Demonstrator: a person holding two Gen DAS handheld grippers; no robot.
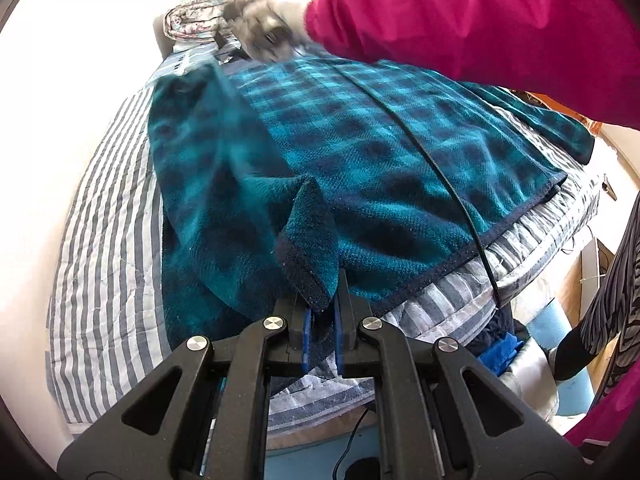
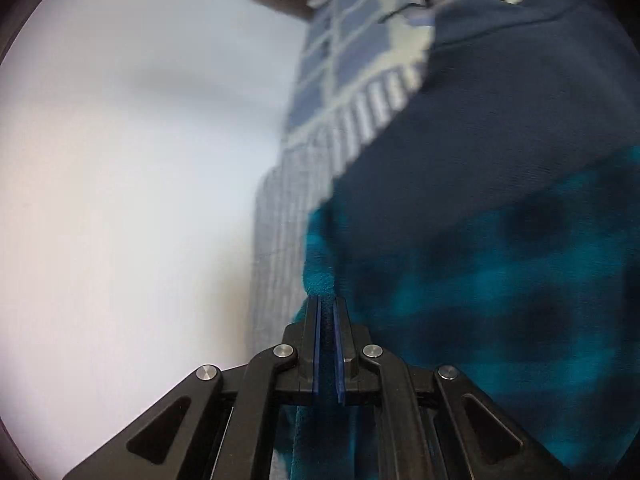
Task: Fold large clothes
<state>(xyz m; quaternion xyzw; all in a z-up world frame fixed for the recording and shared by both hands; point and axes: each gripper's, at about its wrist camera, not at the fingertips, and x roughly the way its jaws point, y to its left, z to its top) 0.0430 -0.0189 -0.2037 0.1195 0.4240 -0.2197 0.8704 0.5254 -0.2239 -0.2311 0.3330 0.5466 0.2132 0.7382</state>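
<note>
Striped bed (image 1: 108, 240): both tools pinch fleece (image 1: 360, 168) edges.

Striped quilt (image 1: 104, 208) over bed; floral bundle (image 1: 192, 16) at far end. Black cable (image 1: 436, 168) runs across. Blue cloth (image 1: 500, 350) and pale-blue roll (image 1: 560, 320) below bed's edge.

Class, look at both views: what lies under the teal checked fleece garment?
Under the teal checked fleece garment lies a grey-and-white striped quilt, showing at its left and near edges. A black cable lies on top. Whatever sits beneath the garment's middle is covered.
</note>
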